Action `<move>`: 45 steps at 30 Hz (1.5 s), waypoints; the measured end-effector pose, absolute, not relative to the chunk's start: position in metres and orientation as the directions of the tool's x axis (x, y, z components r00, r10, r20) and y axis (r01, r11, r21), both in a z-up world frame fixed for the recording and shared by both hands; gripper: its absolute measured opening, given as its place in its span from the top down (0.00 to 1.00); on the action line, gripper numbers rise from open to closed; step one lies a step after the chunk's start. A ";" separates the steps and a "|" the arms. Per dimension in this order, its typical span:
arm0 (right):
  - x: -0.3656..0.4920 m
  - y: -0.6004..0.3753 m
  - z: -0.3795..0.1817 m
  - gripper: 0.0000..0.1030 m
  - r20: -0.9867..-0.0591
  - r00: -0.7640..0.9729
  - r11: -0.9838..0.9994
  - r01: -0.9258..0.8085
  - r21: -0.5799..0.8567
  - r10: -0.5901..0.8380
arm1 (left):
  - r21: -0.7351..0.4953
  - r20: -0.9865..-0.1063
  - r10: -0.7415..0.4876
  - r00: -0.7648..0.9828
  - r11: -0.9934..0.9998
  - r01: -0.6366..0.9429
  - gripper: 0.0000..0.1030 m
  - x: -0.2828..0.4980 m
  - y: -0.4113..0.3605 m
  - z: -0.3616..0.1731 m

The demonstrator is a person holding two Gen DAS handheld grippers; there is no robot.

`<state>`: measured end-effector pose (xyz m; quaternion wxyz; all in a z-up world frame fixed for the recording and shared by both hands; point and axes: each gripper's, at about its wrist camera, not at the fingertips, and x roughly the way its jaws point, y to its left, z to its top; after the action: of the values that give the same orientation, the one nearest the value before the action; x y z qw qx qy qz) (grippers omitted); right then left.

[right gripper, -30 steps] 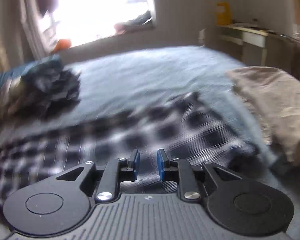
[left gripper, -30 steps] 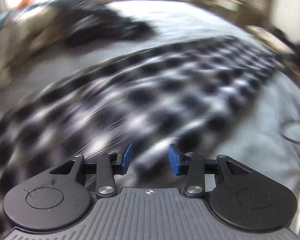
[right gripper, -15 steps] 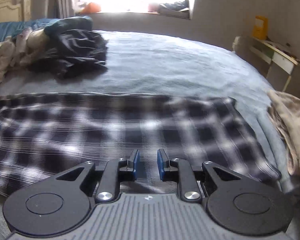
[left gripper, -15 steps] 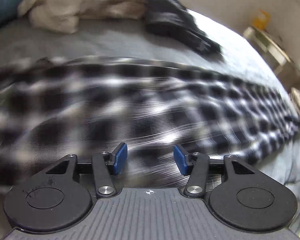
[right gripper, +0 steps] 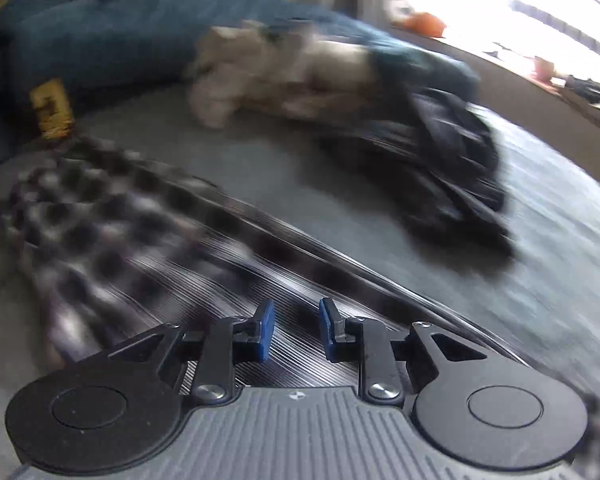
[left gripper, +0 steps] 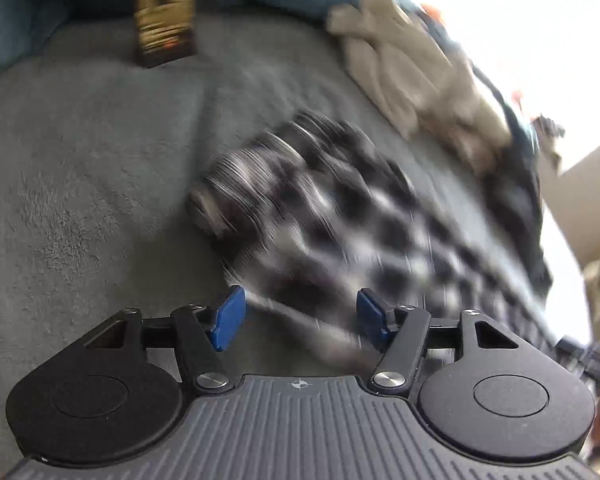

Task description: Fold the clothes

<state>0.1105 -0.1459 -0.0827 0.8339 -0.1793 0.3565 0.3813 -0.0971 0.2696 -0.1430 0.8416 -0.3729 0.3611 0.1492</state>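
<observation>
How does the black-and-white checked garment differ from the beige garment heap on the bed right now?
The black-and-white checked garment lies spread out and flat in front of both grippers; the beige garment heap is bunched in a crumpled pile farther back, by the blue bedding. The checked one is patterned and dark, the beige one plain and pale. Both rest on the grey bedspread.

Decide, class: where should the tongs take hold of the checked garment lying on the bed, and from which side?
Judging from the left wrist view, take the checked garment at its narrow, bunched end, coming in from the bare grey bed cover beside it. That end is raised and thick, giving the left tongs, jaws apart, an edge to pinch.
</observation>
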 end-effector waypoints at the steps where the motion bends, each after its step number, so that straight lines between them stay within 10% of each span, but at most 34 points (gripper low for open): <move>1: 0.109 -0.127 -0.083 0.74 -0.735 0.423 0.613 -0.790 -0.013 0.530 | -0.549 -0.705 -0.013 0.709 0.643 -0.534 0.36 -0.096 0.278 -0.146; 19: 0.110 -0.026 -0.152 0.65 -0.785 0.184 0.601 -0.750 0.277 0.591 | -0.718 -0.607 -0.016 0.794 0.440 -0.540 0.30 -0.076 0.341 -0.193; 30: 0.118 -0.038 -0.157 0.64 -0.753 0.157 0.626 -0.674 0.391 0.639 | -0.622 -0.631 0.096 0.770 0.530 -0.576 0.77 -0.075 0.324 -0.172; 39: 0.127 -0.041 -0.158 0.64 -0.745 0.138 0.656 -0.596 0.463 0.652 | -0.519 -0.489 0.149 0.859 0.742 -0.424 0.82 -0.049 0.279 -0.107; 45: 0.142 -0.073 -0.150 0.64 -0.691 0.165 0.679 -0.442 0.585 0.703 | -0.349 -0.323 -0.072 0.944 0.936 -0.048 0.82 -0.023 0.175 -0.051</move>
<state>0.1416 -0.0730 -0.1505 0.7530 0.1250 0.5222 0.3804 -0.0232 0.1754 -0.0515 0.9695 -0.1790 0.1675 -0.0062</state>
